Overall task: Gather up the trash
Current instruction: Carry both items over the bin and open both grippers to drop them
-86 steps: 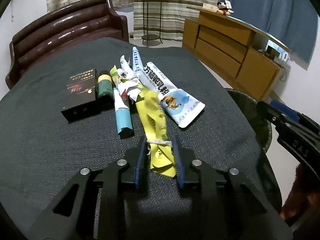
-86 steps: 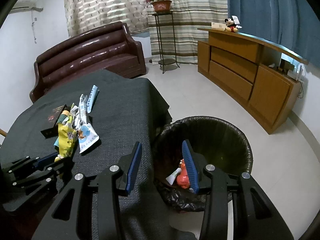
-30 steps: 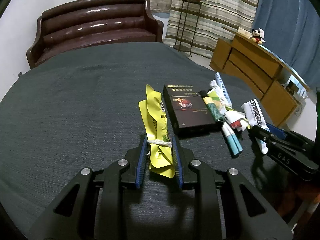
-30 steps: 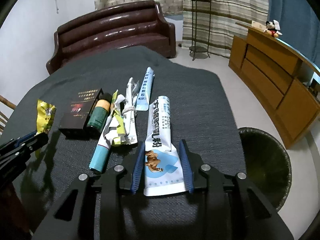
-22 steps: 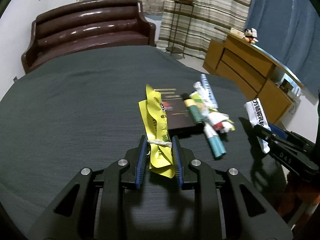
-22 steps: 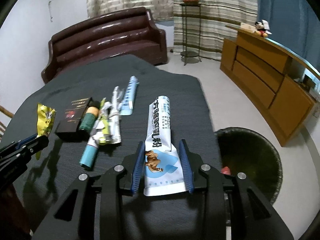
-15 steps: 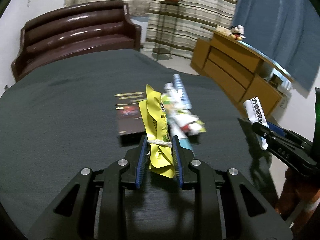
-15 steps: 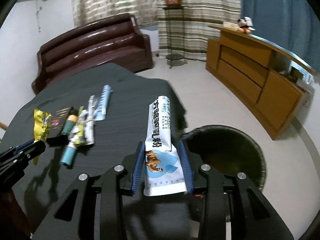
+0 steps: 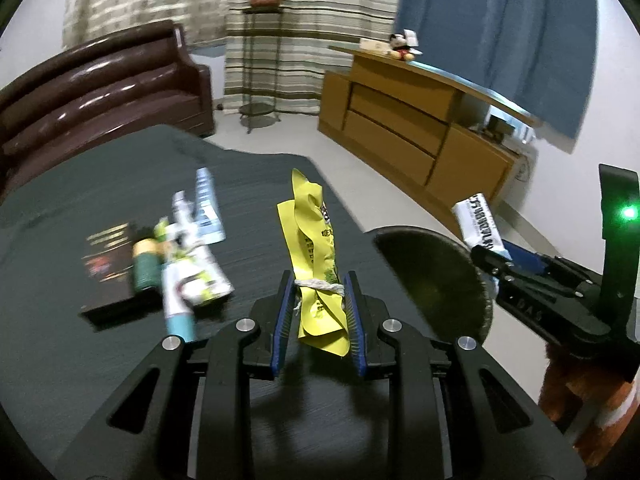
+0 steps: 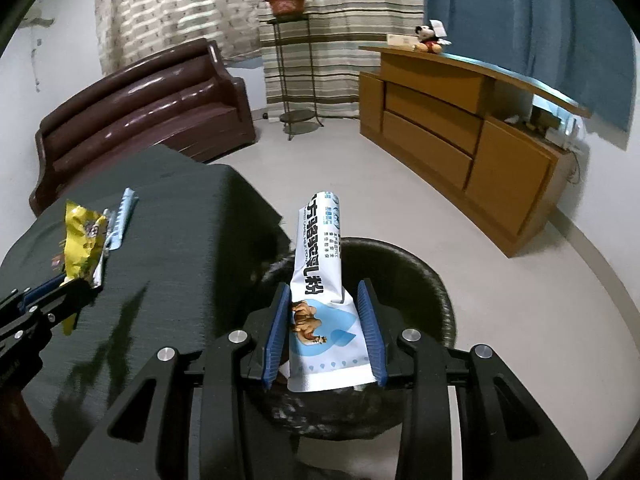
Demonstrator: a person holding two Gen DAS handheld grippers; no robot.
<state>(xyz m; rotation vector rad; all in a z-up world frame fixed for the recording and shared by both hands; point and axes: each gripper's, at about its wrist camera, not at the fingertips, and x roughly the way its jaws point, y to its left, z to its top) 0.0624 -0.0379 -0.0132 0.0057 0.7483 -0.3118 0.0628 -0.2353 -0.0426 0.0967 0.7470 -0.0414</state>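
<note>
Left tool [image 9: 318, 316] clamped on yellow wrapper [image 9: 316, 256] above dark-clothed desk [image 9: 60, 360], right tool [image 10: 324, 328] gripping white milk-powder sachet [image 10: 320, 280] over black bin [image 10: 432, 292] off the desk's edge, brown sofa [image 10: 140, 116], wooden sideboard [image 10: 460, 136], remaining trash [image 9: 180, 256] mid-desk.

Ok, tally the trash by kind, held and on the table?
Held: 2, yellow packet, white packet
Box: 1
Green can: 1
Blue sachet: 1
Teal tube: 1
Crumpled wrappers: blurred, at least 1
Total: at least 7

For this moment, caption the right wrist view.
Right claw grips a white packet above the black bin.
</note>
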